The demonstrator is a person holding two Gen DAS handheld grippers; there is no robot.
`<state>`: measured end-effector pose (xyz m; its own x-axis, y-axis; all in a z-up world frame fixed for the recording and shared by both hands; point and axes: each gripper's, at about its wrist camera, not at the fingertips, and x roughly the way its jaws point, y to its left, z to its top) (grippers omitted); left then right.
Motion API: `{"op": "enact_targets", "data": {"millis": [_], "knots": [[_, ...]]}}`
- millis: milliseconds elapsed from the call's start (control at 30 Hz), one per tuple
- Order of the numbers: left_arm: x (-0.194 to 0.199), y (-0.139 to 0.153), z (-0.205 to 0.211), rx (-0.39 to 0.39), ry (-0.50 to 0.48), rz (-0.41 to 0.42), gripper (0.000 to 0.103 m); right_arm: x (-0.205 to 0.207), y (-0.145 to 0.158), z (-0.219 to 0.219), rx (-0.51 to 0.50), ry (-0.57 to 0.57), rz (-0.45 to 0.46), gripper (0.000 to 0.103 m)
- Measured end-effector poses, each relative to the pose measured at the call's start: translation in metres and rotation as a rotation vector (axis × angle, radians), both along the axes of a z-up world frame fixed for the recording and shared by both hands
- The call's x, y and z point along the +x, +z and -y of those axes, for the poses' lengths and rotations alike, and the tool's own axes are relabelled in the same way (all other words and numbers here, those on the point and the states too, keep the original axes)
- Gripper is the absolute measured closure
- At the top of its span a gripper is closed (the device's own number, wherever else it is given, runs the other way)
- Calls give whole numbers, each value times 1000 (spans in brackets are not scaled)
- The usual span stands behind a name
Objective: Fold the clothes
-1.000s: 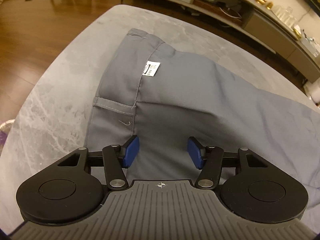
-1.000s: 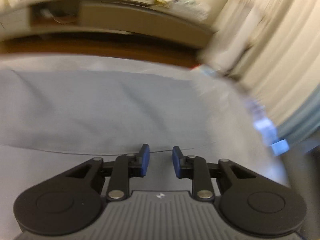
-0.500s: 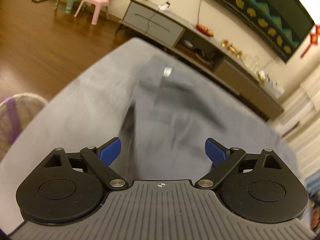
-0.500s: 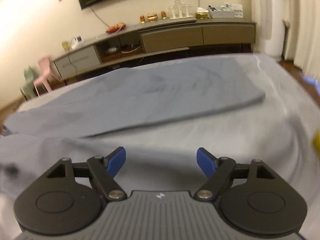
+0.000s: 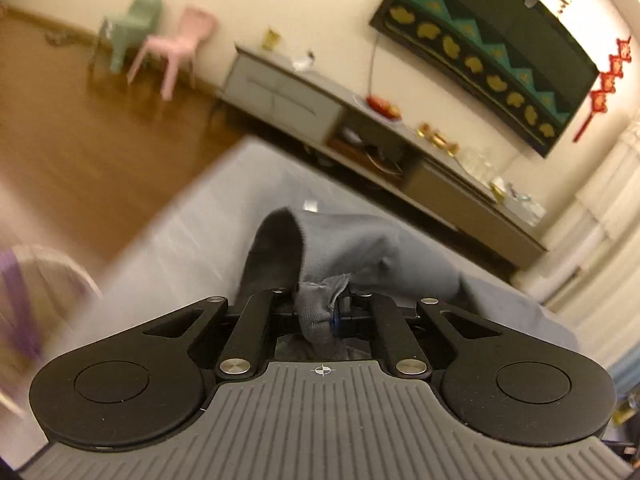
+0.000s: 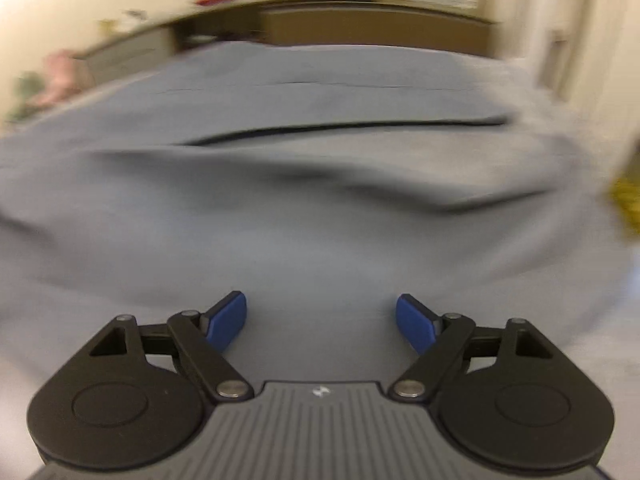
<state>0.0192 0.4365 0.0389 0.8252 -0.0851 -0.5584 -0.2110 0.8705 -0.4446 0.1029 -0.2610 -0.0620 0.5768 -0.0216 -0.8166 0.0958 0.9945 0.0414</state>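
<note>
Fabric is pinched in our left gripper (image 5: 320,316): its jaws stand closed on a bunched fold of the grey garment (image 5: 360,252), and the cloth rises off the worktop (image 5: 192,240) in a hollow tent just ahead of the fingers. From that pinch the garment trails away to the right, toward the right-hand edge of the worktop, where it sinks back onto the surface. A small white tag (image 5: 310,205) shows just beyond the lifted peak, toward the far edge.

Our right gripper (image 6: 320,322) stands wide, nothing between its blue pads (image 6: 226,320), and hovers low over the near edge of the worktop. In this blurred view the garment (image 6: 304,112) lies ahead of it as a long band running left to right, parallel to the far edge, with a dark hem line across it and a softer ridge nearer us.

We judge the governing relation thus: the garment's long axis runs across both grippers, the left one holds one end raised, and the free length lies forward of the empty right one. Whether the raised end is being carried over into a fold or merely straightened, we cannot settle.
</note>
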Motion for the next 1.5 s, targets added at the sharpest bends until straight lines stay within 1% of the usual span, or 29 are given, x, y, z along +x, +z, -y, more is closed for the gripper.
{"op": "enact_targets", "data": {"millis": [33,100,200,267,400,500,567,600,633,667,700,733,767,800,833,900,933,967,1000,1033,1067,1133,1167,1233,1300,1333,1367,1433,1500], "knots": [[0,-9,-3,-3,-27,-58,101,-1,0,8,-3,-33,-5,13],[0,-28,-8,-10,-82,-175,92,-4,3,25,5,-103,0,15],[-25,-47,-4,15,-107,-212,76,-15,17,53,66,-219,55,16],[-48,-49,-6,0,-81,-181,61,-23,26,71,106,-296,92,16],[-52,-35,-8,-9,-55,-147,51,-44,36,107,314,-441,199,16],[-51,-24,-9,-12,-39,-126,45,-32,36,114,405,-425,213,16],[-50,-16,-10,-14,-28,-112,40,-11,39,108,408,-393,191,13],[-45,-16,-7,-14,-30,-111,38,2,39,103,378,-392,163,12],[-38,-19,-1,-12,-37,-115,35,17,37,99,340,-398,129,14],[-34,-23,2,-12,-32,-120,34,32,35,95,301,-403,95,39],[-32,-27,1,-14,-18,-126,34,49,30,90,265,-394,53,63],[-31,-32,0,-15,-5,-132,36,67,23,86,230,-378,7,98],[-29,-36,-1,-17,8,-138,47,81,21,84,211,-371,-15,99],[-28,-40,-2,-19,21,-144,58,85,32,84,213,-373,20,99],[-27,-44,-3,-20,34,-150,78,85,50,85,221,-378,78,99],[-24,-53,-5,-24,60,-162,89,55,101,86,328,-336,300,100],[-23,-57,-6,-25,73,-168,99,27,128,86,379,-309,414,100],[-21,-61,-6,-27,87,-174,100,-3,148,86,408,-292,502,101],[-20,-66,-7,-28,100,-180,101,-31,157,87,419,-291,555,101],[-18,-70,-8,-30,113,-186,102,-54,156,89,417,-313,562,101],[-17,-74,-9,-32,126,-192,102,-69,145,92,406,-347,527,101],[-23,-79,-7,-27,121,-195,102,-79,98,107,391,-440,363,100],[-28,-80,-4,-22,117,-198,101,-83,68,117,424,-502,270,100],[-37,-79,1,-4,113,-206,99,-92,25,131,517,-601,167,100],[-48,-69,3,-3,135,-189,90,-98,17,138,607,-646,174,100],[-54,-63,4,-5,149,-178,80,-98,21,136,592,-641,191,100],[-61,-57,6,-7,163,-166,65,-97,28,131,547,-625,212,100],[-73,-45,8,-11,191,-143,49,-97,31,127,515,-606,214,100],[-84,-34,7,-60,214,-99,44,-97,27,131,540,-618,199,100]]}}
